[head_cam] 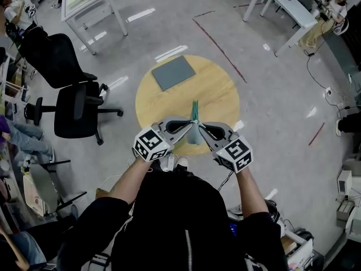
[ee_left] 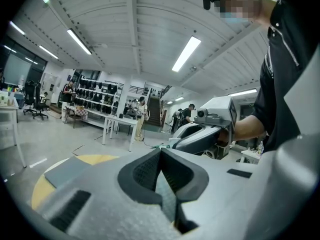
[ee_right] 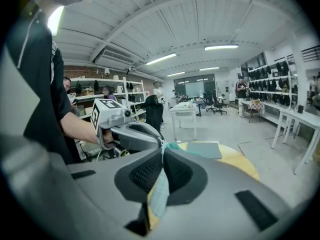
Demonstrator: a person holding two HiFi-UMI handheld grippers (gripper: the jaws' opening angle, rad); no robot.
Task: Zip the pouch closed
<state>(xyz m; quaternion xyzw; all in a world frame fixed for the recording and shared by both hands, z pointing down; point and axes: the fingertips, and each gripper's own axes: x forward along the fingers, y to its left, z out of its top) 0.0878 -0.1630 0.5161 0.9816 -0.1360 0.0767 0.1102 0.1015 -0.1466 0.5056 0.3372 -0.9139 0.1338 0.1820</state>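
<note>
The left gripper (head_cam: pixel 189 123) and the right gripper (head_cam: pixel 199 125) each pinch the teal pouch (head_cam: pixel 195 110), jaws nearly together, over the round wooden table (head_cam: pixel 221 95). A grey mat (head_cam: pixel 173 72) lies on the table's far side.

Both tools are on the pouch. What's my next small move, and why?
Probably ease the left tool and right tool slightly apart, to tauten the pale green fabric pouch before zipping. Both are shut on it, tips almost together, holding it above the round wooden table. The zip pull can't be made out, so which tool has it is unclear.
</note>
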